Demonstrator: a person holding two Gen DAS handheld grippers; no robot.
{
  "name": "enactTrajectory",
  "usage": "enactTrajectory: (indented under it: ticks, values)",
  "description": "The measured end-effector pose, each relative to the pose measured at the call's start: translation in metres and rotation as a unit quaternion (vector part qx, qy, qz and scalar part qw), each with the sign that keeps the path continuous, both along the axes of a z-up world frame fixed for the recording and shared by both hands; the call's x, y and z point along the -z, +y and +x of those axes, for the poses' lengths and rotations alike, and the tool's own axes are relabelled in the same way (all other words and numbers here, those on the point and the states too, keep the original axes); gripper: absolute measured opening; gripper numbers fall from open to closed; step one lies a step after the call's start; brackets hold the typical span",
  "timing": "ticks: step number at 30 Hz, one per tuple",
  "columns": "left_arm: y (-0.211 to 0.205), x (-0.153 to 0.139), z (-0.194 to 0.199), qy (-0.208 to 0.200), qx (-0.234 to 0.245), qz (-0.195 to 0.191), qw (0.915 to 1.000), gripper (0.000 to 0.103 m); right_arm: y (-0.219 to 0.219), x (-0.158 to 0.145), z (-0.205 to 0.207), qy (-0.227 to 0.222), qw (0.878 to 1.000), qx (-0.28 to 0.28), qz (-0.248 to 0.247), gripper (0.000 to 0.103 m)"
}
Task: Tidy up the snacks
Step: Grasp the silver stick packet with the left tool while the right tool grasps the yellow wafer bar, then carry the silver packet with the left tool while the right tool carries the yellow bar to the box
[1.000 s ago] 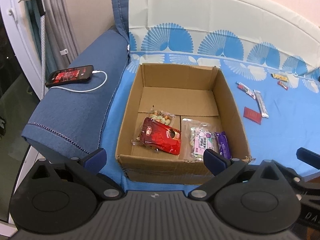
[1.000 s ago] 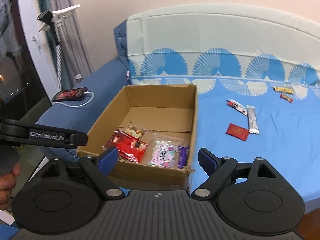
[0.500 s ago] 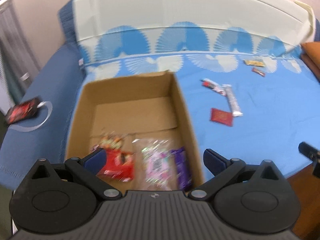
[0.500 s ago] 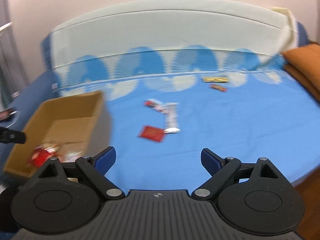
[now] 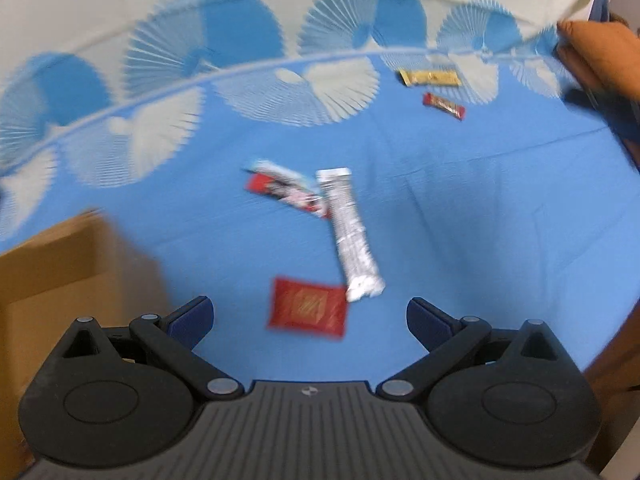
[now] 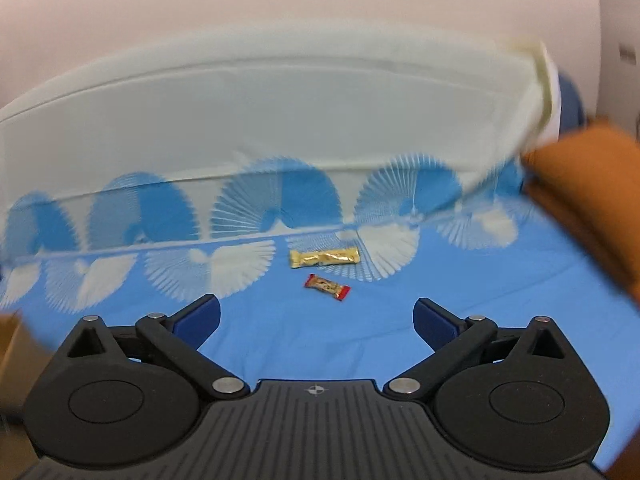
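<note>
In the left wrist view my left gripper (image 5: 310, 314) is open above the blue sheet, with a flat red packet (image 5: 307, 307) lying under the gap between its fingers. A long silver stick pack (image 5: 350, 234) and a red and white wrapper (image 5: 286, 189) lie just beyond. A gold bar (image 5: 430, 78) and a small red candy (image 5: 444, 106) rest far back. The cardboard box (image 5: 52, 276) shows at the left edge. In the right wrist view my right gripper (image 6: 316, 316) has its jaws opening wide with nothing between them, facing the gold bar (image 6: 324, 258) and the red candy (image 6: 327, 287).
The bed sheet (image 6: 440, 320) is blue with white and blue fan prints, and a pale headboard cover (image 6: 260, 120) rises behind. An orange cushion (image 6: 592, 200) lies at the right. A corner of the box (image 6: 10, 340) shows at the left.
Both grippers swung right, away from the cardboard box and toward the loose snacks on the sheet. The left one also tipped down over the red packet. The right jaws spread slightly wider.
</note>
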State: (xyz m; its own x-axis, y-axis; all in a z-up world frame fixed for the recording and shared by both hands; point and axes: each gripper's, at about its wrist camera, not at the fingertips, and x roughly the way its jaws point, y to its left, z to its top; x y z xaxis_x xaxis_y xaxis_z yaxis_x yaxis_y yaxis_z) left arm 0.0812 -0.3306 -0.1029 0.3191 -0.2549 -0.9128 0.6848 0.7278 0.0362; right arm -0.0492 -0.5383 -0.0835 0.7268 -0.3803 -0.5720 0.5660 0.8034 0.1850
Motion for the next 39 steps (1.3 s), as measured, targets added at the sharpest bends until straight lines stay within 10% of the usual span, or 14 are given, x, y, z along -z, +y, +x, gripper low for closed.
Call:
enactTrajectory:
  ticks: [7, 16, 18, 19, 22, 39]
  values:
    - [-0.076, 0.104, 0.066, 0.028, 0.004, 0.044, 0.9986, 0.103, -0.108, 0.095, 0.141, -0.014, 0.978, 0.085, 0.188, 0.102]
    - [-0.091, 0.144, 0.103, 0.034, 0.001, 0.044, 0.9985, 0.101, -0.131, 0.177, 0.261, 0.039, 0.98, 0.106, 0.163, 0.103]
    - [-0.087, 0.136, 0.099, 0.016, 0.008, 0.029, 0.9994, 0.075, -0.117, 0.179, 0.267, 0.048, 0.989, 0.11, 0.091, 0.085]
    - [-0.084, 0.13, 0.096, 0.009, 0.014, 0.02, 0.9997, 0.035, -0.111, 0.179, 0.266, 0.052, 0.991, 0.109, 0.06, 0.049]
    - [-0.075, 0.119, 0.102, 0.042, 0.009, -0.004, 0.9991, 0.025, -0.112, 0.178, 0.253, 0.048, 0.992, 0.104, 0.046, 0.027]
    - [0.027, -0.037, 0.009, -0.015, 0.03, -0.122, 0.992, 0.025, 0.024, 0.029, 0.056, -0.082, 0.995, 0.021, -0.048, 0.026]
